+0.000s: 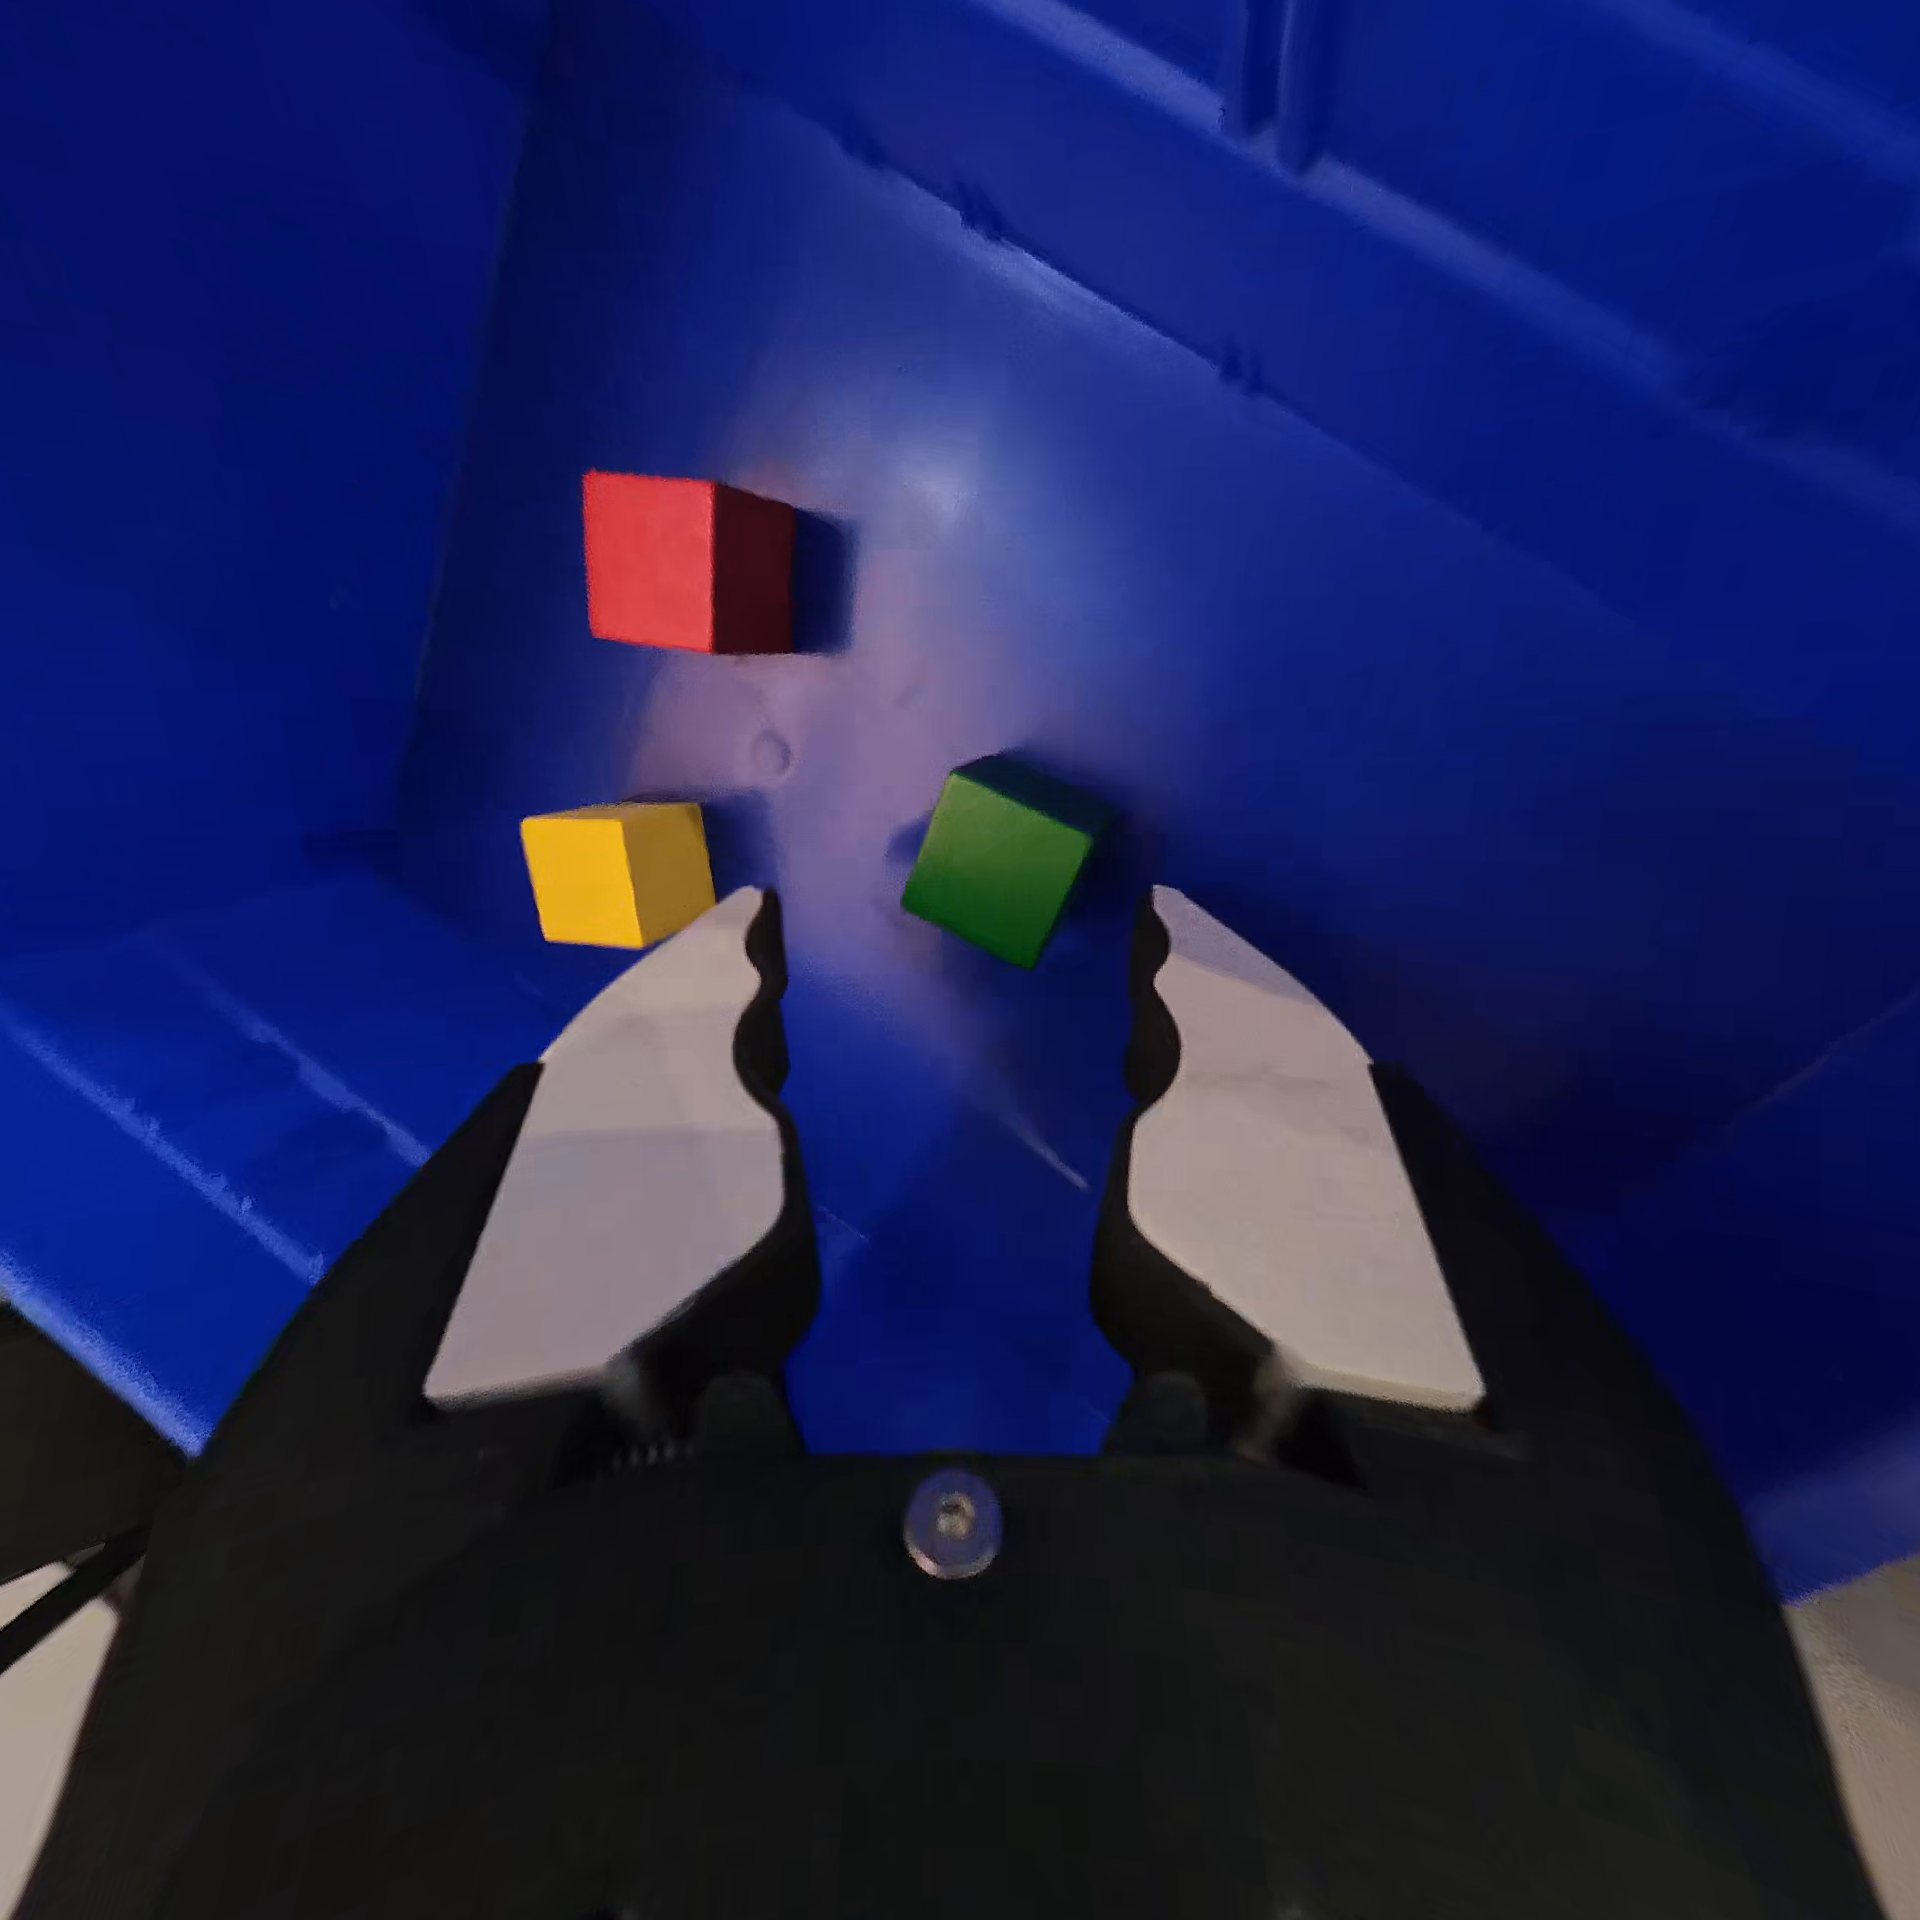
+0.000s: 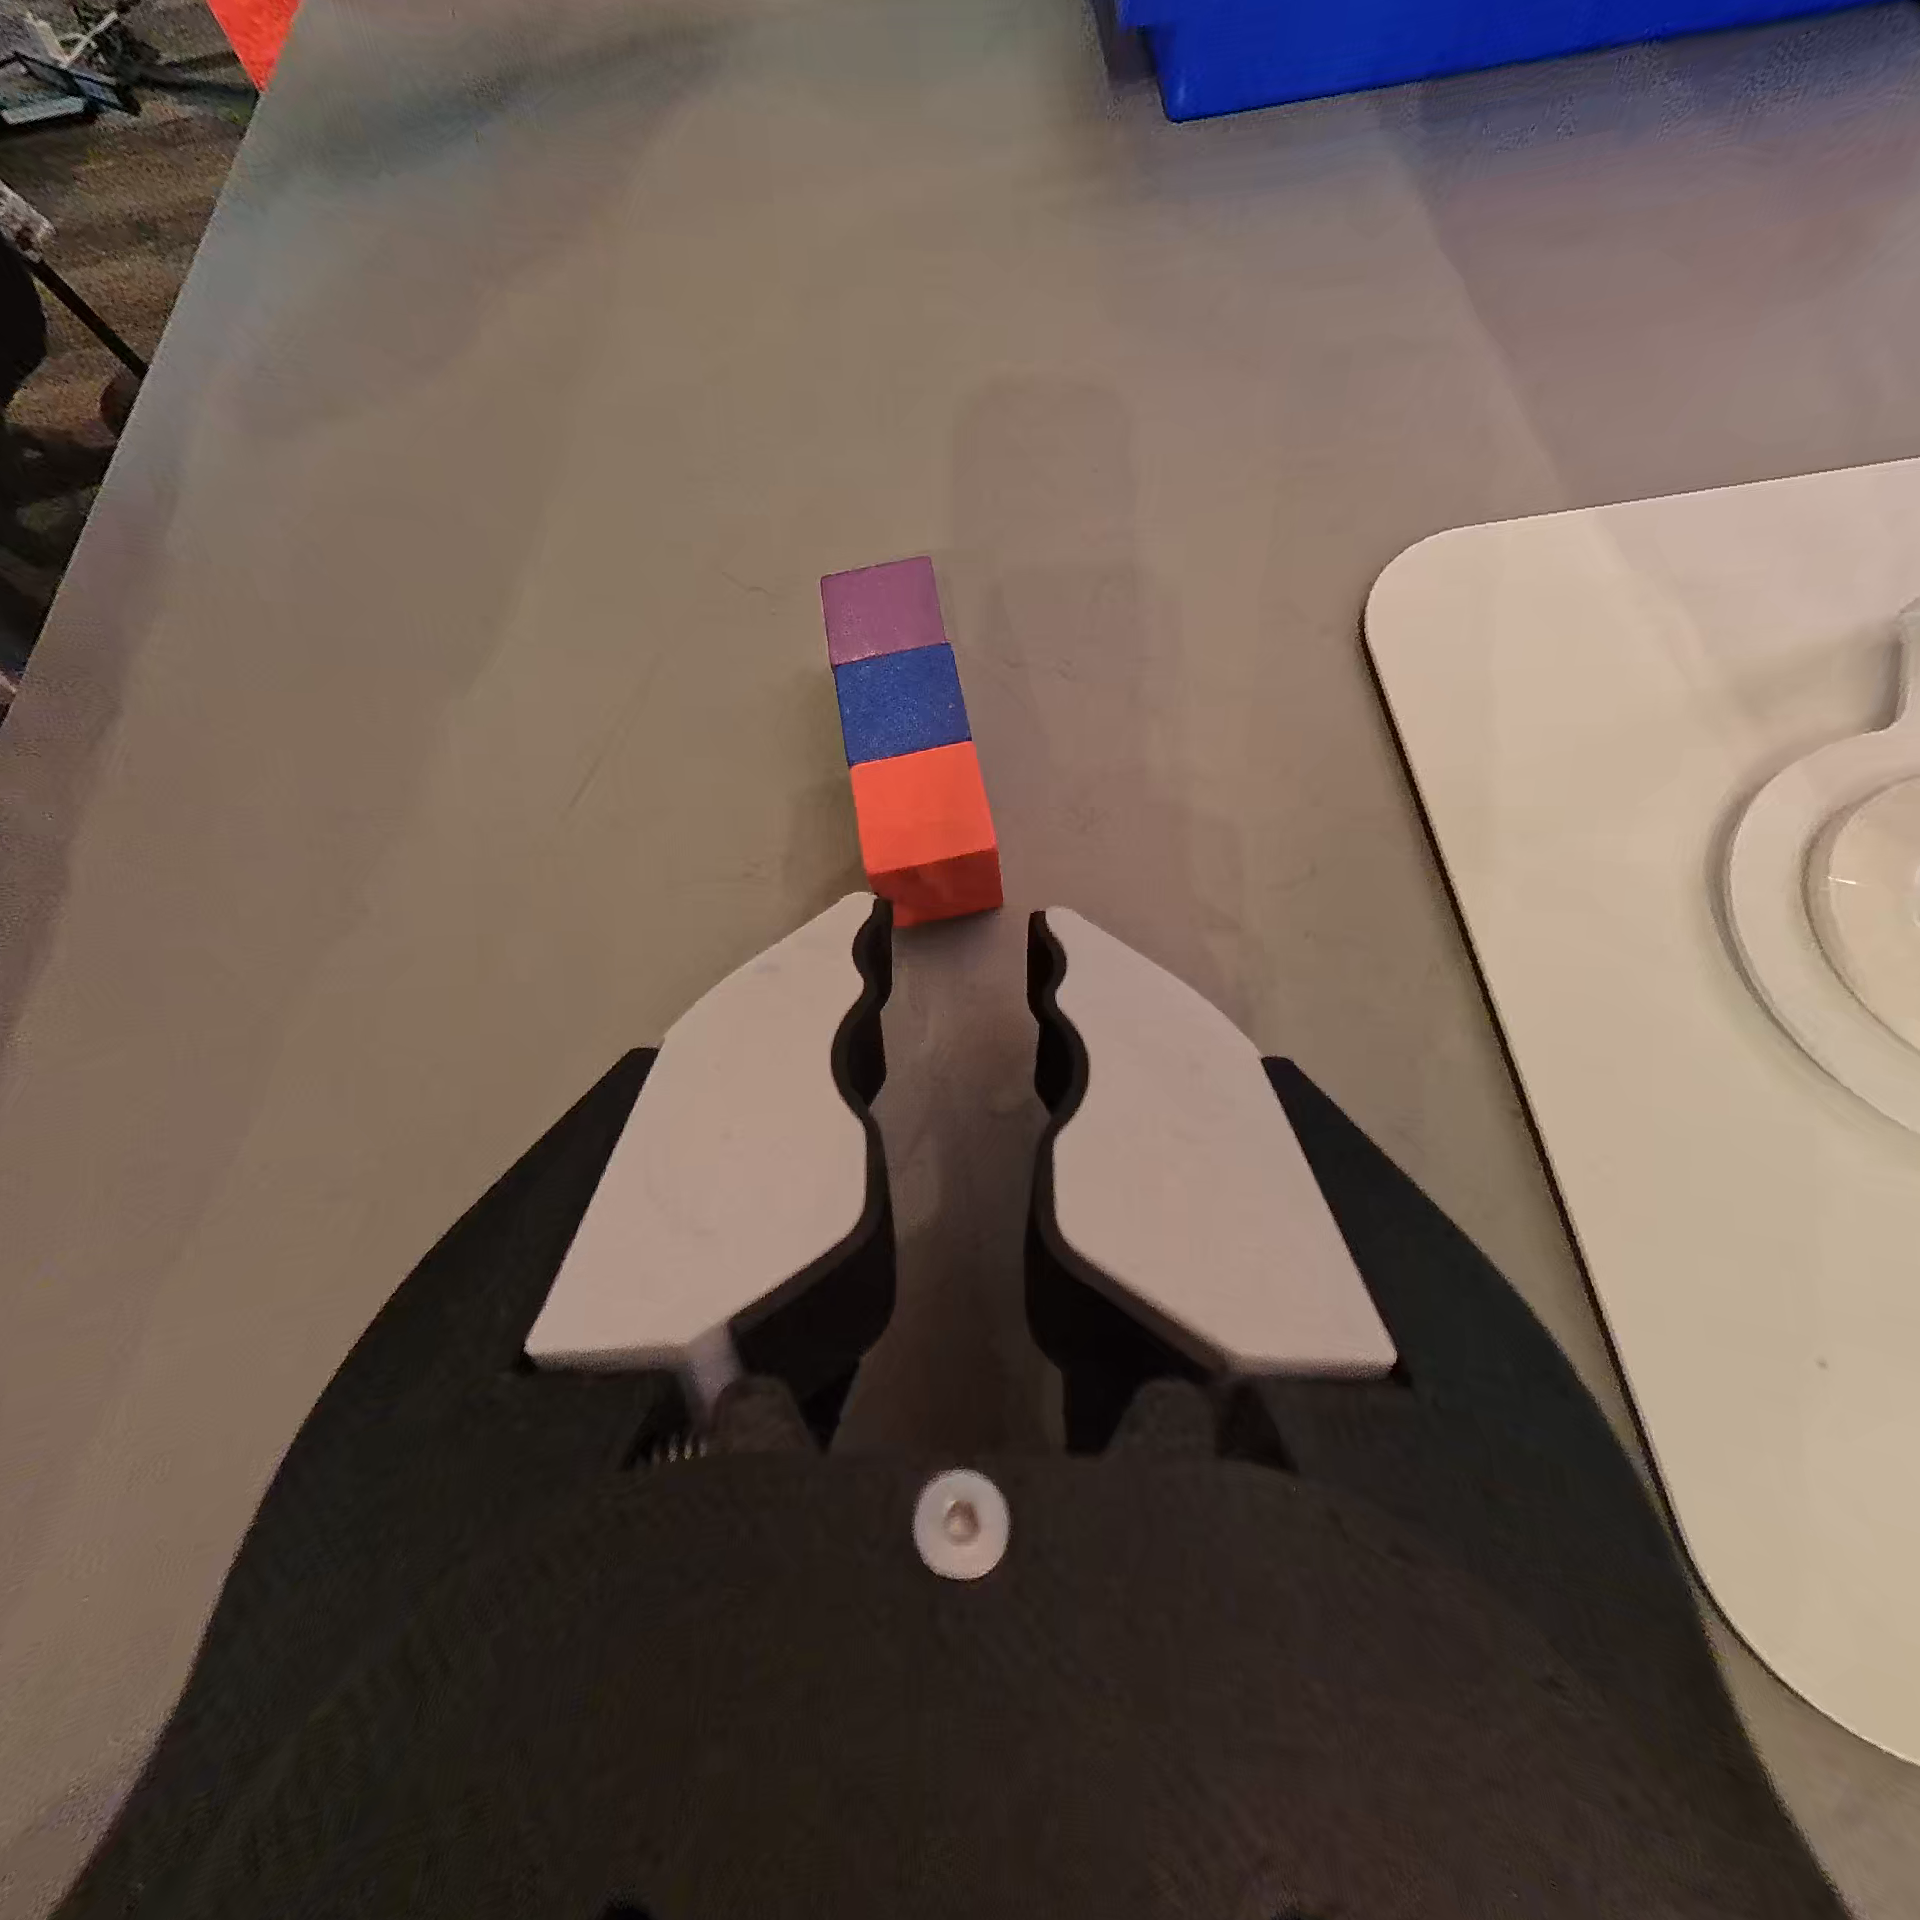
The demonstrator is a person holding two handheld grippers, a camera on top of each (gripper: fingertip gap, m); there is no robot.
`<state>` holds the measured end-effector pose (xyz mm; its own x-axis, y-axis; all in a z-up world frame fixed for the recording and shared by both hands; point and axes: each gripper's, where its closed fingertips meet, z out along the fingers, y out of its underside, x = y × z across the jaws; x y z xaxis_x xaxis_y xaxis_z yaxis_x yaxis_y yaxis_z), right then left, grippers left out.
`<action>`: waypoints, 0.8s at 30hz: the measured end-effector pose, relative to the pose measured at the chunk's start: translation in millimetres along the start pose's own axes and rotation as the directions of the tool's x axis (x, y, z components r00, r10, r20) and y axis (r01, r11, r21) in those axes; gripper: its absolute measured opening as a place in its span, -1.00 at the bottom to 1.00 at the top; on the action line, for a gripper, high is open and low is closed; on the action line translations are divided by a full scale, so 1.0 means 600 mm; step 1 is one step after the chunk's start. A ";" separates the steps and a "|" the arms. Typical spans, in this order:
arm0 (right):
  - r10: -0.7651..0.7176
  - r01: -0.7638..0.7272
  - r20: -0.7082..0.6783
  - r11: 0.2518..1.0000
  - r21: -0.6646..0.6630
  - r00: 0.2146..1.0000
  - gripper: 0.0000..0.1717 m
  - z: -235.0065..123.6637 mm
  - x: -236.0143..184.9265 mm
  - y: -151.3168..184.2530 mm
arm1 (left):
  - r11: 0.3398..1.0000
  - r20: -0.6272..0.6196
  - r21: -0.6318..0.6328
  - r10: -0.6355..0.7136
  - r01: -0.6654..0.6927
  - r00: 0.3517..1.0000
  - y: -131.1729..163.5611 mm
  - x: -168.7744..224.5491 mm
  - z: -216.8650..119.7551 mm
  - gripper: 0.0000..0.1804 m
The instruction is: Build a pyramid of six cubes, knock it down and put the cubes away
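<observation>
On the desk (image 2: 520,727), a flat row of purple cube (image 2: 878,608), blue cube (image 2: 899,701) and orange cube (image 2: 920,821); red cube (image 1: 649,561), yellow cube (image 1: 613,873), green cube (image 1: 997,868) in the blue bin (image 1: 1455,623); stage uncertain, likely base-row building; left gripper (image 1: 956,914) released, right gripper (image 2: 956,920) parted, both empty.

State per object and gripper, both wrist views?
left gripper: open, empty, over bin
right gripper: open, empty, just short of orange cube
red cube: in blue bin
yellow cube: in bin
green cube: in bin, tilted
orange cube, blue cube, purple cube: touching row on table
</observation>
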<state>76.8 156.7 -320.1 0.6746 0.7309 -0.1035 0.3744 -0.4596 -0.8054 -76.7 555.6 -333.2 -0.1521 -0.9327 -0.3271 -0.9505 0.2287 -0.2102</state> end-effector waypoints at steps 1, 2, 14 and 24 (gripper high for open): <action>0.000 0.000 0.001 1.000 0.000 1.000 -0.71 0.000 0.000 0.000 | 1.000 -0.017 -0.009 0.021 -0.021 1.000 -0.003 0.003 0.006 -0.28; 0.001 -0.001 0.003 1.000 0.001 1.000 -0.71 0.000 0.000 0.000 | 0.999 -0.035 0.013 0.034 -0.033 0.999 -0.012 0.005 0.008 -0.34; 0.007 -0.007 0.011 1.000 0.018 1.000 -0.71 0.001 0.001 -0.002 | 0.974 0.054 0.224 -0.046 0.033 0.997 -0.044 0.033 -0.118 -0.68; 0.037 -0.023 -0.066 0.979 0.205 0.997 -0.63 -0.029 0.019 -0.037 | 0.728 -0.007 0.686 0.007 0.000 1.000 -0.227 0.315 -0.268 -0.68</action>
<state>87.3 166.6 -293.4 0.7286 0.6784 -0.0942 0.2209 -0.3629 -0.9053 -19.3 303.2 -218.2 -0.1607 -0.9330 -0.3219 -0.5060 0.3579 -0.7848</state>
